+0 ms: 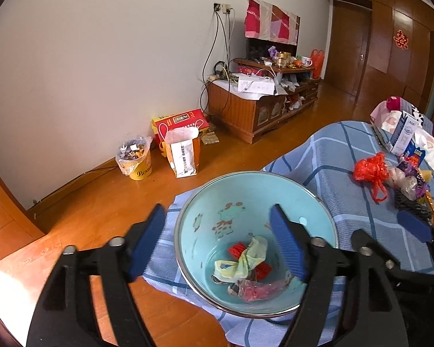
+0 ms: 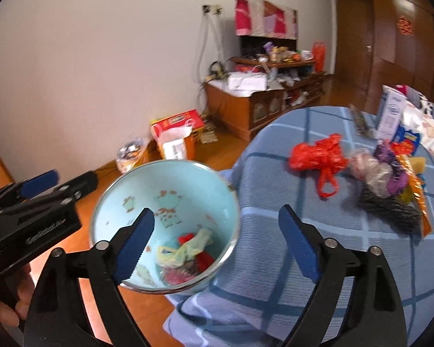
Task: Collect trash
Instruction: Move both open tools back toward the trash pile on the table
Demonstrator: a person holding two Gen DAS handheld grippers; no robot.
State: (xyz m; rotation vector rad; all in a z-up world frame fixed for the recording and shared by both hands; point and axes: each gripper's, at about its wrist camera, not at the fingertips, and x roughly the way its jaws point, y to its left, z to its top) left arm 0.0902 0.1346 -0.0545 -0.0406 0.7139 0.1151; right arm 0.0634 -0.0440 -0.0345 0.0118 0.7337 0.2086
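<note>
Two grippers show, both with their blue-padded fingers spread apart and holding nothing. In the left wrist view the left gripper (image 1: pixel 217 243) fills the lower part of the frame, its fingers straddling the near rim of a light blue bowl (image 1: pixel 205 199); whether they touch the rim cannot be told. The right gripper (image 1: pixel 413 227) pokes in at the lower right edge of that view. In the right wrist view the right gripper (image 2: pixel 220 248) sits at the bottom centre, its left finger in front of the bowl (image 2: pixel 115 190) and its right finger over the cloth.

The bowl, printed with cartoon animals, stands at the near corner of a blue checked cloth (image 1: pixel 332 156) that covers the surface filling the right half of both frames. Crumpled wrappers (image 1: pixel 246 263), yellow, red and pink, lie in its bottom. More trash lies on the cloth at the right of the frame: a red plastic bag (image 1: pixel 371 170), and just beside it a heap of clear, purple and orange wrappers (image 1: pixel 410 182) with something dark and knitted at its near end. A white and blue carton (image 1: pixel 403 134) stands further back, by a floral cushion (image 1: pixel 390 115).

Beyond is an orange wooden floor (image 1: pixel 86 211) and a white wall. Against the wall, at centre left, stand a yellow bin (image 1: pixel 136 159) lined with plastic and full of scraps, a white paper bag (image 1: pixel 183 153) and a red box (image 1: pixel 182 120). A cluttered wooden cabinet (image 1: pixel 260 101) runs toward the upper right, with cables hanging from a wall socket above it. Dark wooden doors (image 1: pixel 353 46) close the upper right corner.
</note>
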